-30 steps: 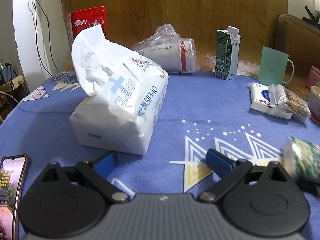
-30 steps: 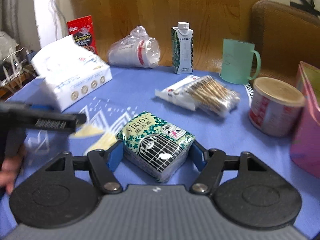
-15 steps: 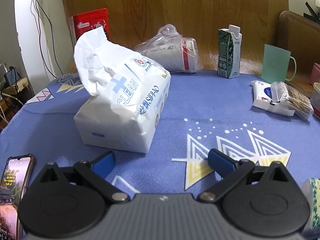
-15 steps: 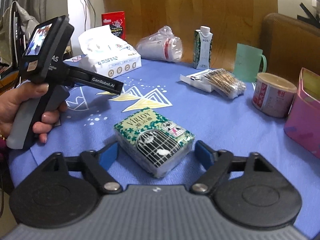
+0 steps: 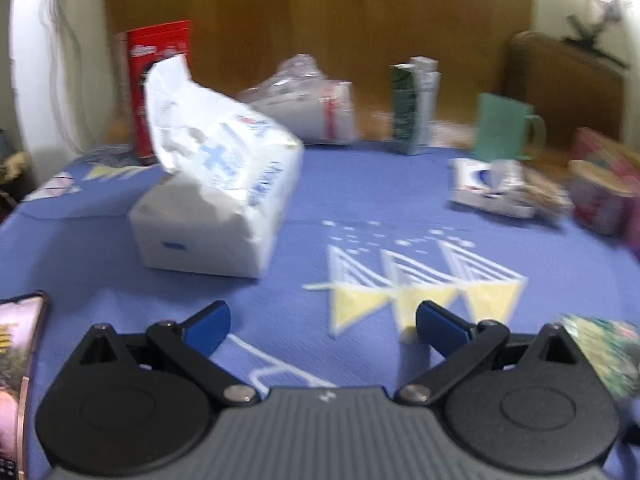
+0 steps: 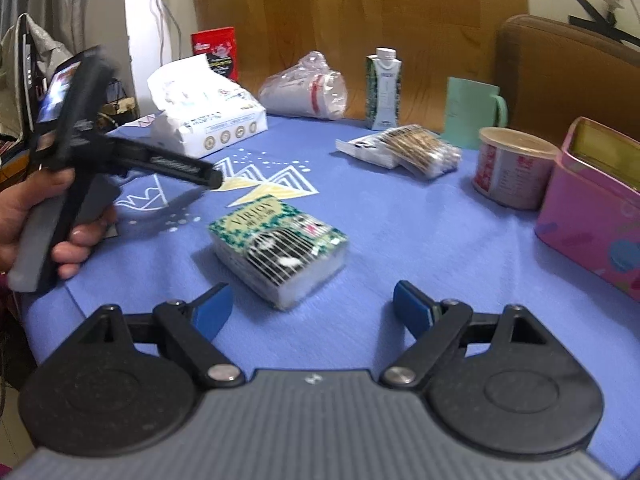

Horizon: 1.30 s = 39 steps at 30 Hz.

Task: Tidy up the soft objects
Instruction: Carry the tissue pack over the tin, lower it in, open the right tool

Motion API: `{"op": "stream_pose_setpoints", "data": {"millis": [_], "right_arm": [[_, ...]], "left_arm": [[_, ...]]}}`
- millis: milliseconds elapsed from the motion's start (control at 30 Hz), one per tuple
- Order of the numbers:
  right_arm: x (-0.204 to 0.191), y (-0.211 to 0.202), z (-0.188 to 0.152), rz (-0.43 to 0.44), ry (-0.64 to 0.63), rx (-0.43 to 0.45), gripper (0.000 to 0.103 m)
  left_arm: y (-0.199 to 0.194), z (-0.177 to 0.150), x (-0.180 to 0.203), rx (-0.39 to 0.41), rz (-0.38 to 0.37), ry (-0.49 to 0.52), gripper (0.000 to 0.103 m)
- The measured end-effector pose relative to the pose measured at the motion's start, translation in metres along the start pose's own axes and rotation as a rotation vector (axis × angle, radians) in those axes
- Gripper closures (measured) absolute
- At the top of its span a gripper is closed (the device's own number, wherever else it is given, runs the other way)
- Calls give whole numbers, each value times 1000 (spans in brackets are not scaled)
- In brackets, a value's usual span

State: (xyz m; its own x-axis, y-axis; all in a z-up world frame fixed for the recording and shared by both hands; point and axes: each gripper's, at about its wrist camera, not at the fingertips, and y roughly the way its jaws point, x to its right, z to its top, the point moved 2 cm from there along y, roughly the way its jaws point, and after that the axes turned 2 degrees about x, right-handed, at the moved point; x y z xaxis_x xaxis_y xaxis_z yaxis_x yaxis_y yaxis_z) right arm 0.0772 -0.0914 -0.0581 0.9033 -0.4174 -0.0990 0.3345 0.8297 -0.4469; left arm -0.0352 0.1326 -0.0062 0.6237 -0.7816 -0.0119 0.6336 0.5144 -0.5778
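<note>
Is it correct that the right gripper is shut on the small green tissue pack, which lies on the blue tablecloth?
Not quite. In the right wrist view the right gripper is open, its jaws spread apart, and the small green tissue pack lies free ahead of them on the blue tablecloth.

Milk carton [image 6: 383, 89] stands beside green mug [image 6: 474, 111], pink tin [image 6: 596, 208].

My left claw [image 5: 322, 326] gapes wide over the blue cloth [image 5: 360, 208]; the tissue pack [image 5: 218, 196] lies ahead-left, well apart.
</note>
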Motion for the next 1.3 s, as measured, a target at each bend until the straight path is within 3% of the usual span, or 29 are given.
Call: {"op": "stream_pose_setpoints", "data": {"millis": [167, 233, 333, 467, 600, 667, 733, 967, 1300], "right_arm": [[1, -1, -1, -12, 10, 5, 15], [-1, 1, -1, -17, -6, 5, 17], [-4, 3, 1, -23, -44, 7, 27], [-8, 9, 5, -12, -86, 10, 39], [-8, 13, 8, -2, -93, 9, 42], [-8, 11, 7, 1, -93, 12, 45], [-6, 7, 5, -5, -97, 14, 47], [32, -30, -13, -78, -42, 23, 47], [105, -121, -67, -324, 87, 52, 47]], "left_arm": [[-20, -9, 15, 15, -230, -13, 4], [-24, -14, 27, 4, -278, -2, 18], [-27, -15, 42, -12, -333, -1, 30], [-27, -12, 56, -61, -467, -57, 30], [-31, -11, 73, -66, -530, -41, 30], [-27, -12, 83, -102, -570, -40, 43], [-23, -16, 95, -128, -552, -21, 51], [-30, -18, 163, -154, -628, 107, 51], [-42, -33, 318, -174, -795, 388, 43]]}}
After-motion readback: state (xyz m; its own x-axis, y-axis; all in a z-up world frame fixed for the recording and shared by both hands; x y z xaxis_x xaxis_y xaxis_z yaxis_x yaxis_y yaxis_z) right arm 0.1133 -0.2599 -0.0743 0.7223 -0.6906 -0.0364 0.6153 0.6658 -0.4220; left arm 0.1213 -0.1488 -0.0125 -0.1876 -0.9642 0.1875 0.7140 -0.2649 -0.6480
